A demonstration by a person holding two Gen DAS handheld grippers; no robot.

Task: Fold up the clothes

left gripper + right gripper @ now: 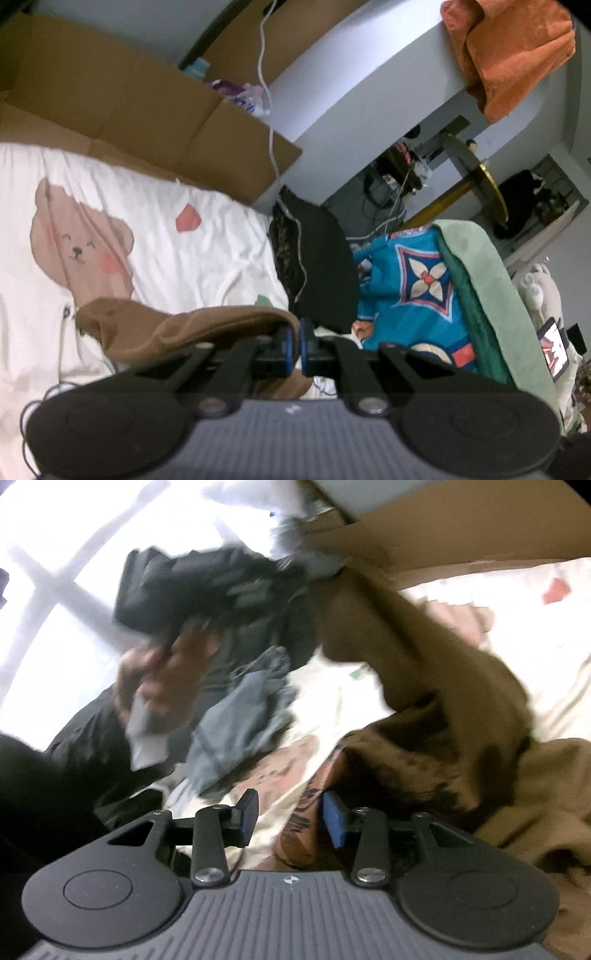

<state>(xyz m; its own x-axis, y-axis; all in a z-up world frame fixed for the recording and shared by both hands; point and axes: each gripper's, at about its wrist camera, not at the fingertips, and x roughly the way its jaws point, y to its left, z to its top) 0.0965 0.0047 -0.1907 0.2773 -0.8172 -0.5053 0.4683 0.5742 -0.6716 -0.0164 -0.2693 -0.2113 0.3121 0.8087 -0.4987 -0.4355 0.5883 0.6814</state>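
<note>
We hold a brown garment [192, 332] of soft, matte knit, rumpled into thick folds over the bed sheet [207, 236]. In the left wrist view its lifted edge runs into the left tongs [295, 347], whose blue pads [286, 345] are pressed almost together with the fabric's rim pinched between them. From there the cloth stretches away to the left as a long, drooping band, its far end sagging onto the sheet.

In the right wrist view the same brown garment [461, 709] rises as a broad, blurred strip slanting up to the left, with a heap of it bunched at the right. The right tongs [290, 821] stand partly open, blue pads [334, 823] apart and gripping nothing; a printed fold lies in the gap between them.

The sheet is white, creased cotton printed with a pink-brown bear [81, 243]. A grey garment [240, 720] lies crumpled beside it, and a cardboard box [155, 122] sits behind the bed.
</note>
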